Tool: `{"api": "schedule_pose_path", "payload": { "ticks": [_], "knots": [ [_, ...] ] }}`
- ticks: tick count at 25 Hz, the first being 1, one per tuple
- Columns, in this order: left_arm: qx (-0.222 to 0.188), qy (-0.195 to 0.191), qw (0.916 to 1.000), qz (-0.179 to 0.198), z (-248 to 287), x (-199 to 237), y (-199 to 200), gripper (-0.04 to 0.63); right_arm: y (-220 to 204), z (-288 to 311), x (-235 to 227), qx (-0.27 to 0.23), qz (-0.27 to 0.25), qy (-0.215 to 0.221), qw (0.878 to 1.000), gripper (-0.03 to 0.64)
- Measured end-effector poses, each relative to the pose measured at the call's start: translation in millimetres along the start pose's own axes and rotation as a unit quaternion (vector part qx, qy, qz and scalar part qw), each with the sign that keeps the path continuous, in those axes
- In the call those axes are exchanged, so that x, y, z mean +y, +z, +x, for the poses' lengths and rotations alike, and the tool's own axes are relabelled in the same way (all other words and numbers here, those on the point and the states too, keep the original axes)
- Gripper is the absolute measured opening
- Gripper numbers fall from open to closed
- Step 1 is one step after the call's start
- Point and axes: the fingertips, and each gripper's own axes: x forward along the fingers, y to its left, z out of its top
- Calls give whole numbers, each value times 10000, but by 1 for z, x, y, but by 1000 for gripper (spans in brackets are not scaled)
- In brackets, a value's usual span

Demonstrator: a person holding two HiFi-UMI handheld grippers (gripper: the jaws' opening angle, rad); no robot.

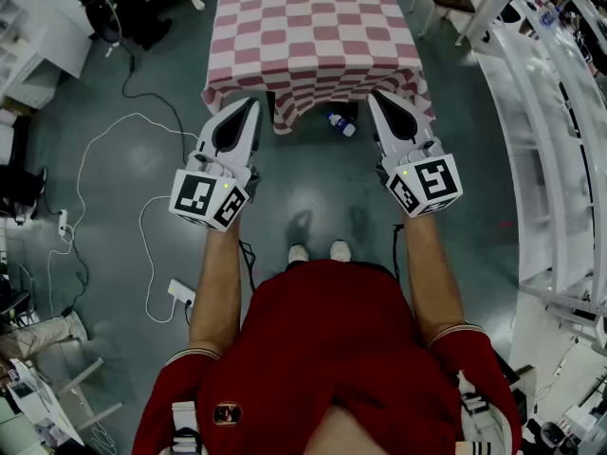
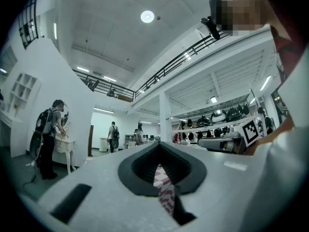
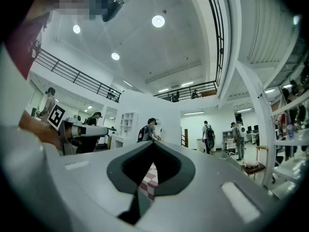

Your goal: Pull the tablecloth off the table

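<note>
White shoes (image 1: 319, 251) are seen nearest, on the grey-green floor (image 1: 114, 207). Just ahead, the left tongs (image 1: 254, 104) are clenched on the near hem of the red-and-white checked tablecloth (image 1: 313, 27) at its left corner. The right tongs (image 1: 374, 97) are clenched on the same hem at the right corner. A strip of checked fabric is pinched between each pair of jaws. A plastic bottle (image 1: 341, 124) lies on the floor below the hem, between the tongs. Beyond, the cloth is spread over the counter, which is hidden beneath it.
</note>
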Motion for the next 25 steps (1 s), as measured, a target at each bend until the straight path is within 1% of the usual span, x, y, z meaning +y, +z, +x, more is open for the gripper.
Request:
{"api": "schedule_pose_path", "payload": {
  "ticks": [6,14,25],
  "knots": [
    [26,56,10000,-33,5,-5,-4,6,1,-5,-10,-169,184,-49,9997,12],
    [75,236,9997,-12,18,-9,-7,6,-4,-14,-35,-126,177,-141,9997,12],
    [160,502,9985,124,53,-24,-14,6,-18,-22,-81,-166,307,-124,9993,12]
  ]
}}
